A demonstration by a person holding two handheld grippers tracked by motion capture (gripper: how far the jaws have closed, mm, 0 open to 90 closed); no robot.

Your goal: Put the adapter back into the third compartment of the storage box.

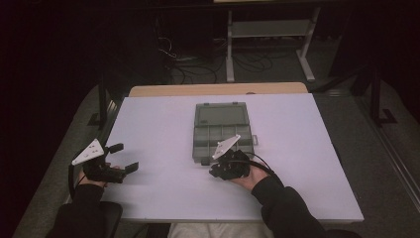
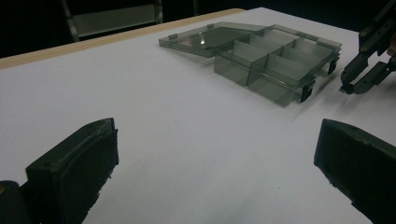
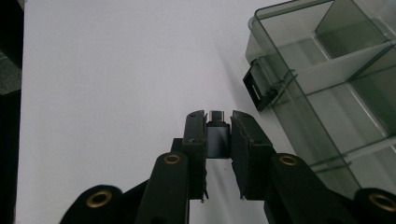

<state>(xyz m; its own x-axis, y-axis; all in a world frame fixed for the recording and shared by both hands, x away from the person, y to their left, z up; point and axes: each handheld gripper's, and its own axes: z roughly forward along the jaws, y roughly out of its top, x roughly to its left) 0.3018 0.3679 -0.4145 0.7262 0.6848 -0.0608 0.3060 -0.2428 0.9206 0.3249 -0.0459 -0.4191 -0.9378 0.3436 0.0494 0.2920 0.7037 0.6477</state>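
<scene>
Pickup part looks done to me; the right gripper [image 3: 218, 135] has its jaws clamped on a small dark adapter [image 3: 216, 136], some kind of USB plug thing with a metal tip poking out the front, though it's too dim to say exactly what type. It's held off the white surface [image 1: 163, 124] just beside the front corner of the organizer box [image 1: 220, 130], near one of the black latches [image 3: 258, 88]; what's left, I'd guess, is carrying it over the wall and dropping it in a compartment. The box is smoky clear plastic, lid flipped open and lying flat behind, dividers inside, compartments look empty; left gripper [image 1: 120, 157] just sits well off to the side, jaws wide apart, holding nothing.
</scene>
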